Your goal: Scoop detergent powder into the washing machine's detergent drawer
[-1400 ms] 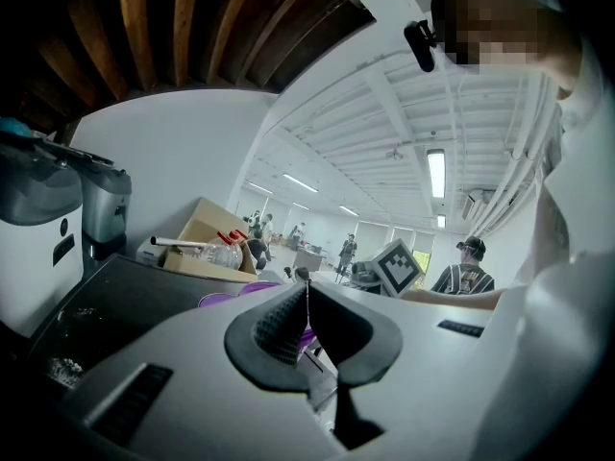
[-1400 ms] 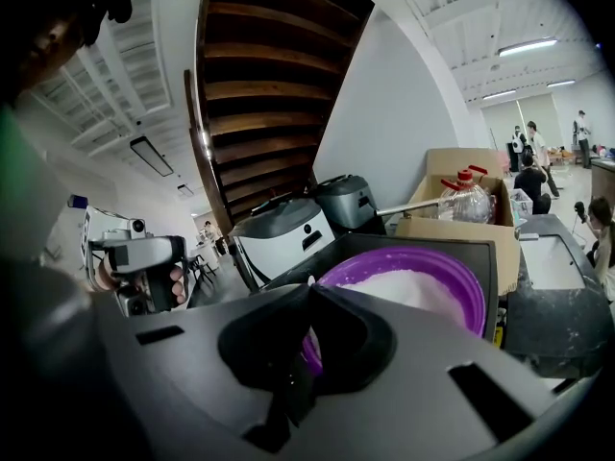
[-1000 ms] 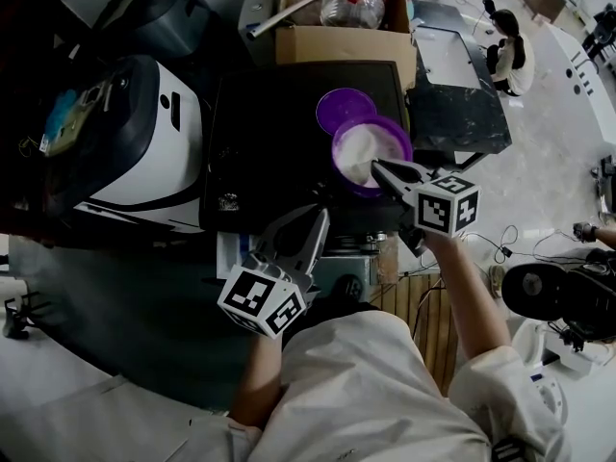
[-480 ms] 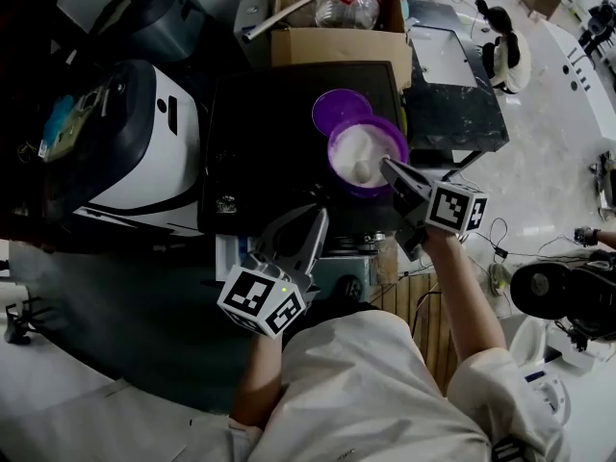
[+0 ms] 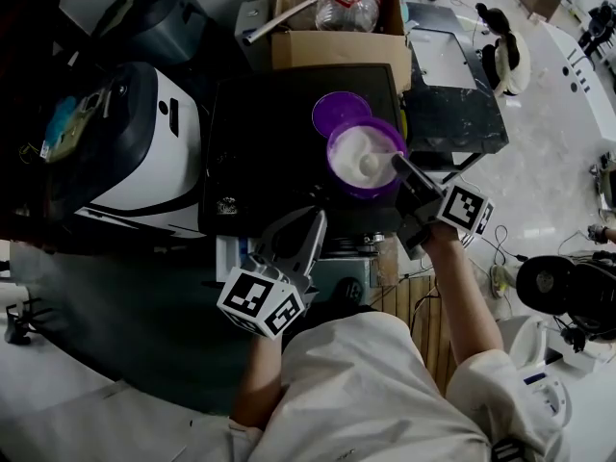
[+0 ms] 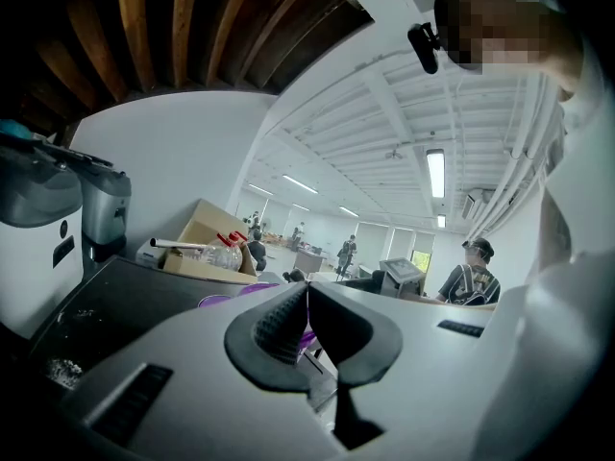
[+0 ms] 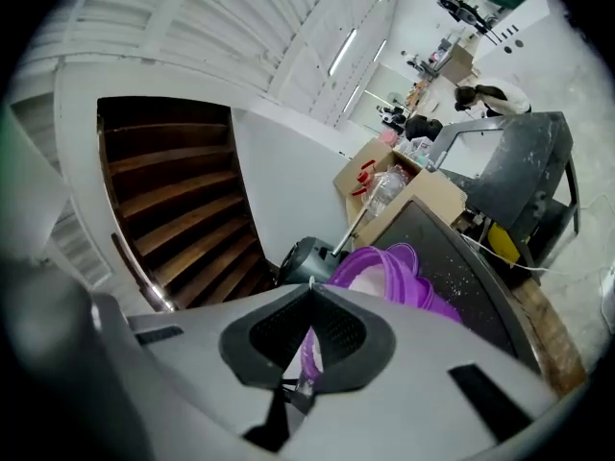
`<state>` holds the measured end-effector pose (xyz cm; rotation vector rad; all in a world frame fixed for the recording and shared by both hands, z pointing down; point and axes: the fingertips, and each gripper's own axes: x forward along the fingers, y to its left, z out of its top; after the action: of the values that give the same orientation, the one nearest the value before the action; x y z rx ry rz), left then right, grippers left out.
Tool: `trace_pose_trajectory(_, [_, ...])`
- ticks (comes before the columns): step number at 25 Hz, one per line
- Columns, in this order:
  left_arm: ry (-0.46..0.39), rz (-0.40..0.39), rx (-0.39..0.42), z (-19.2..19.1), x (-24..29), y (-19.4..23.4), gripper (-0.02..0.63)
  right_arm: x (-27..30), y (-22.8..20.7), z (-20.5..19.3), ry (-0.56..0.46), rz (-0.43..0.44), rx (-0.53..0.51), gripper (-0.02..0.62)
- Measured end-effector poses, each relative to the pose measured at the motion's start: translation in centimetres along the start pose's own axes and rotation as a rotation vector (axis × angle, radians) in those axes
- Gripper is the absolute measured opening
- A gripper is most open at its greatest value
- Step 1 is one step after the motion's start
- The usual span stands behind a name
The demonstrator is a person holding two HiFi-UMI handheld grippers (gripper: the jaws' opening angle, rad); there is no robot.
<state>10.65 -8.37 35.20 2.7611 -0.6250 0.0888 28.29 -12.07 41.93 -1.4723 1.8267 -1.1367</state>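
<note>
Black worktop (image 5: 269, 142) bears purple tub (image 5: 358, 192); right gripper (image 5: 397, 162) clamps scoop (image 5: 371, 166).

The head view is dim and underexposed, darkest toward nine o'clock. Both gripper views bow strongly, with black corners; ceiling strip lights (image 6: 434, 172) glare at two o'clock.

No text, brand or number can be read anywhere. There are black-and-white square code markers on the left cube (image 5: 260, 301) and right cube (image 5: 464, 210), with no letters. Dark marks on the white appliance (image 5: 154, 152) are too small to read. The bottle (image 5: 351, 6) label is illegible.
</note>
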Motion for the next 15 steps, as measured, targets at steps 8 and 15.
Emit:
trace_pose_trajectory(8, [0.001,0.013,-0.012,-0.2,-0.1,0.3,0.02,-0.8,-0.2,1.1,-0.086,0.041,0.126,0.008])
trace_pose_trajectory(15, [0.006,0.018,-0.026,-0.5,-0.4,0.4,0.02,-1.3,-0.2,1.5,-0.135,0.088,0.223,0.008])
